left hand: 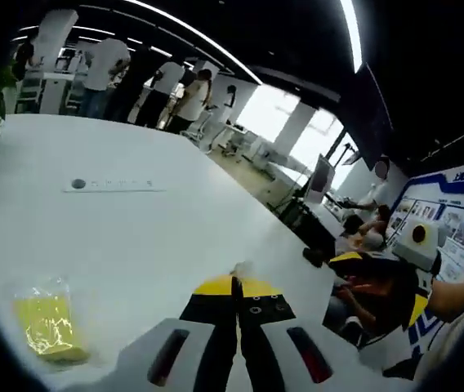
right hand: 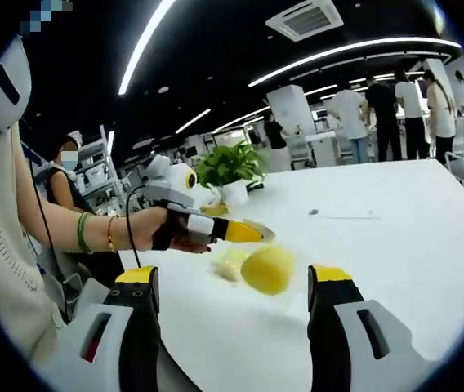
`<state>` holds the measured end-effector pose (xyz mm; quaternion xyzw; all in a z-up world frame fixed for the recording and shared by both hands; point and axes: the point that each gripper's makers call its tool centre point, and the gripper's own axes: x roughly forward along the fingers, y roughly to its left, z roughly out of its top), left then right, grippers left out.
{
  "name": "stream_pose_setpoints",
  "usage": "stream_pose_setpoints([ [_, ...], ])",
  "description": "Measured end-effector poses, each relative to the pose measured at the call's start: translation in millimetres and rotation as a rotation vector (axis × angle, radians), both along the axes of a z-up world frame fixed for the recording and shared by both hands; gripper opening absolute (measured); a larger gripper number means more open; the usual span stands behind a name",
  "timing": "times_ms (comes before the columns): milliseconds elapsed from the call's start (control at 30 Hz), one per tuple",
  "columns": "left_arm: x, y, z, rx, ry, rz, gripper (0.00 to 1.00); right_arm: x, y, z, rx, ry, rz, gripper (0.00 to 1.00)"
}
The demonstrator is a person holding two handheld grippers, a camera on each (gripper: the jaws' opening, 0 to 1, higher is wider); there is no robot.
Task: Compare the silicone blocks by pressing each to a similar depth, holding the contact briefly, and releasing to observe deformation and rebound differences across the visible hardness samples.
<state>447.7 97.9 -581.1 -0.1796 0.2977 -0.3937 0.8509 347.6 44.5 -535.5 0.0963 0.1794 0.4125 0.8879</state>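
Left gripper [left hand: 234, 286] has its fingers clenched tight together, and there's a tiny pale scrap at the tips that's too blurry to call. The yellow silicone block [left hand: 48, 328] sits in crinkly clear wrap on the white worktop [left hand: 134, 229], off beside that gripper. Right gripper [right hand: 236, 282] has its fingers spread wide with nothing between them. Past them the block [right hand: 267, 269] looks smeared, its edges hard to make out.

Smooth, matt white table [left hand: 134, 237]. Yellow block [left hand: 48, 327] in crinkled, glossy clear plastic wrap. Rounded yellow block [right hand: 268, 269], smooth with soft sheen. Left gripper [left hand: 236, 282] and right gripper [right hand: 234, 282]: moulded plastic, matt black jaws with yellow tips.
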Motion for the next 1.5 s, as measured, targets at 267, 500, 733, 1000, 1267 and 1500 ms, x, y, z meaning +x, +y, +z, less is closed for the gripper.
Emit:
stream_pose_setpoints([
  [267,20.2,-5,-32.5,-0.006,0.058,0.048,0.0,5,-8,-12.4,0.005,0.047,-0.011,0.66],
  [500,47.2,9,-59.1,-0.025,0.12,0.154,0.0,9,-11,-18.0,0.006,0.069,-0.026,0.65],
  [733,70.6,20,-88.6,-0.032,0.185,0.238,0.0,15,-16,-21.0,-0.008,0.07,-0.042,0.63],
  [1000,84.7,23,-111.9,-0.016,0.214,0.271,0.0,18,-20,-28.1,-0.006,0.094,-0.049,0.63],
  [1267,88.6,34,-144.3,0.038,0.256,0.303,0.0,20,-23,-32.5,-0.009,0.103,-0.062,0.62],
  [1500,88.0,38,-151.9,-0.02,0.304,0.333,0.0,22,-25,-26.6,0.016,0.097,-0.07,0.62],
])
